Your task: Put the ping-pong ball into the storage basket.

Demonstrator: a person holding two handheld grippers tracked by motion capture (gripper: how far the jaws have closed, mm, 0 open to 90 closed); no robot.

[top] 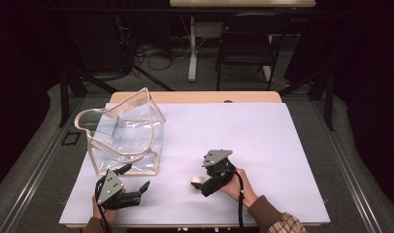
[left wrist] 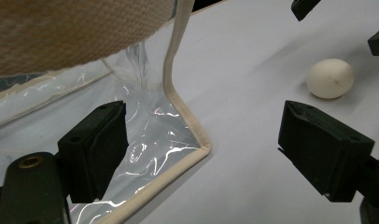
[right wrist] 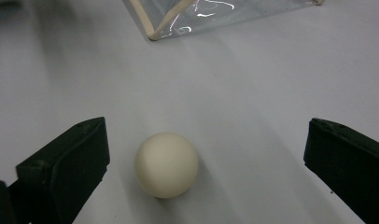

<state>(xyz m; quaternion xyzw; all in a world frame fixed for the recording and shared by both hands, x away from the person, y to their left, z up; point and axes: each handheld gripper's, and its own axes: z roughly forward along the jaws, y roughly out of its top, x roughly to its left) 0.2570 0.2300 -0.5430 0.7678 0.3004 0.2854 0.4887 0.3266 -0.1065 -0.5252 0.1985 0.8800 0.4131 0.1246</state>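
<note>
A cream egg [top: 196, 180] lies on the white sheet near the table's front. My right gripper [top: 203, 183] is open and low over it. In the right gripper view the egg [right wrist: 166, 164] sits between the two spread jaws, nearer the left one, touching neither. A clear plastic bag [top: 124, 138] with beige trim and handles stands open at the left. My left gripper [top: 136, 177] is open just in front of the bag's near corner [left wrist: 178, 116], with one jaw against the clear wall. The egg [left wrist: 330, 78] lies off to its right.
The white sheet [top: 263, 141] covers most of the wooden table, bare on its right half. Behind the table stand a black chair [top: 246, 43], a table leg [top: 192, 48] and cables on the floor. Dark stands flank both sides.
</note>
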